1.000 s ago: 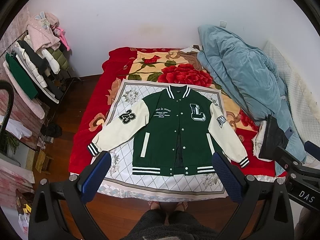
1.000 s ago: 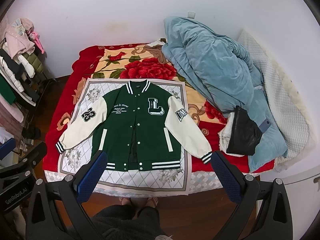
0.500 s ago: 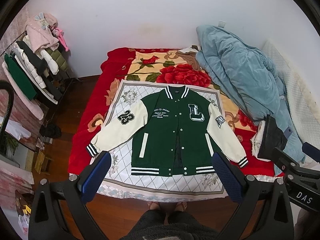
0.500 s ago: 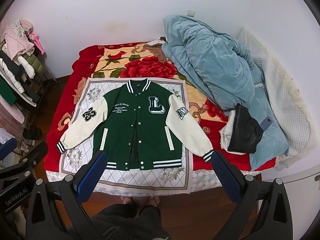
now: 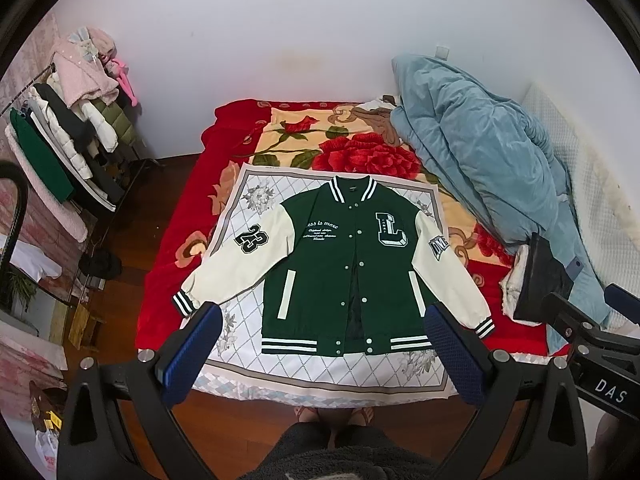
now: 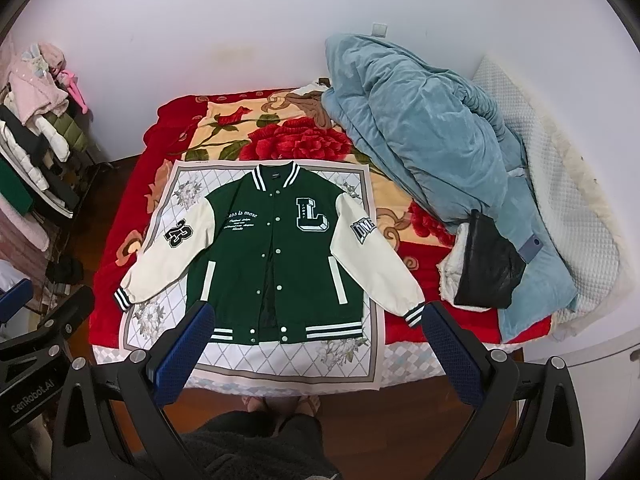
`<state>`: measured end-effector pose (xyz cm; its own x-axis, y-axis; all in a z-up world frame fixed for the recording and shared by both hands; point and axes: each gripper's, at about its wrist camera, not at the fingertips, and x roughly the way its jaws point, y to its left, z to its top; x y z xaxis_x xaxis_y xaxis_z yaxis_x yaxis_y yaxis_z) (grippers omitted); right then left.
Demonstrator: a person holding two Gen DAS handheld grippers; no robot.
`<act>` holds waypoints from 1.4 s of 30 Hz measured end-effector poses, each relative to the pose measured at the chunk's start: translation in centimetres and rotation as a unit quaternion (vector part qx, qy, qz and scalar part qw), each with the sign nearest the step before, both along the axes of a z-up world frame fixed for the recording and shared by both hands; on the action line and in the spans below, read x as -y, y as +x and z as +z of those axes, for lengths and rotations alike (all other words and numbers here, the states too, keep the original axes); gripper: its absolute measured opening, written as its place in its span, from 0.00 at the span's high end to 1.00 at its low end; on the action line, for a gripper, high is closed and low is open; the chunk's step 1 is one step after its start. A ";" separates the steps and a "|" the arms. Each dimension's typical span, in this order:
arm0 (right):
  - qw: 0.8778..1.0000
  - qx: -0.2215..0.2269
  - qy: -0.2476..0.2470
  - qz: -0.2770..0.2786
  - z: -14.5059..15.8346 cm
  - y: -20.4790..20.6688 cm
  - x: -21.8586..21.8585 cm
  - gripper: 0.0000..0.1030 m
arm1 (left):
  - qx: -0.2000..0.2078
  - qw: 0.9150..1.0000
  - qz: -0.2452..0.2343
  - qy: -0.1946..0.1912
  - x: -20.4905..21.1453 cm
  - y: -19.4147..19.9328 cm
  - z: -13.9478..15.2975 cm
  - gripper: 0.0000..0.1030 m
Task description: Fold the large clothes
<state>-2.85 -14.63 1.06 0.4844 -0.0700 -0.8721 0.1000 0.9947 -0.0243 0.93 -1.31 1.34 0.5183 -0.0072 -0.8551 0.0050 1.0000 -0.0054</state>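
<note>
Both views, taken from high above the foot of the bed (image 5: 172, 280). The jacket (image 5: 348, 264) lies face up and spread flat on a white patterned cloth (image 5: 320, 372), collar toward the wall, hem toward the person, both cream sleeves angled outward; one cuff (image 5: 182, 303) rests on the cloth near its left edge, the other cuff (image 6: 414, 314) reaches past the cloth onto the red blanket. The left gripper (image 5: 320, 344) and the right gripper (image 6: 314, 342) hang well above the garment, each with its jaws spread wide and holding nothing. Compared with a second ago, almost nothing has changed: the jacket has not moved, and the two views have shifted only slightly, with no visible descent. The snaps appear fastened except near the hem, where a dark gap shows. Judged from this, folding has not begun; the likely first step is to lower a gripper to a sleeve cuff and bring that sleeve across the green body.
</note>
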 end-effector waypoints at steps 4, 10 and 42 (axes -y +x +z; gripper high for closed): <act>1.000 0.001 0.000 -0.001 0.2 -0.1 0.3 0.00 | 0.001 1.000 -0.001 0.000 0.1 0.2 0.3 0.00; 1.000 0.001 0.001 -0.001 0.3 -0.1 0.5 0.00 | 0.002 1.000 -0.001 0.000 0.2 0.3 0.5 0.00; 1.000 -0.009 0.010 -0.022 -0.7 0.0 1.1 0.00 | 0.019 1.000 0.000 0.013 0.2 1.7 1.2 0.00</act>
<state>-2.84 -15.74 0.35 0.4654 -0.0735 -0.8820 0.1440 0.9896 -0.0065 2.66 -1.49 2.51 0.5510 0.0153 -0.8343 0.0047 0.9998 0.0215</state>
